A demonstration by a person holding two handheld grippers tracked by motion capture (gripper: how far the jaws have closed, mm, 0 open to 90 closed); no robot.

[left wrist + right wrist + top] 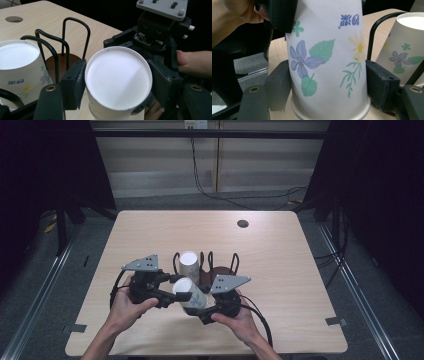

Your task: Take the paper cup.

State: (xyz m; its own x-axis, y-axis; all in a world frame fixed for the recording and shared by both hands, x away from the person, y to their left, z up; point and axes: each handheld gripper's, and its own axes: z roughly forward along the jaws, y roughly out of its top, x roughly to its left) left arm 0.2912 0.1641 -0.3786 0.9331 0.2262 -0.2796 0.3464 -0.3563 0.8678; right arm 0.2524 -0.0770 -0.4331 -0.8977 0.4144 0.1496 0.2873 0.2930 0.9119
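A flowered paper cup (189, 292) lies tilted over the table's near middle, held from both sides. My left gripper (179, 291) is shut on its narrow base end; in the left gripper view the white base (117, 80) faces the camera with a pad touching each side. My right gripper (198, 306) is shut on the same cup (324, 50) near its rolled rim, both pads against the wall. A second matching cup (189, 264) stands upside down in a black wire rack (220, 264) just behind.
The rack (75, 27) has a round brown base (62, 60) and several free wire loops beside the second cup (20, 65). The wooden table (280, 270) has a cable hole (243, 223) at the back. Dark curtains flank both sides.
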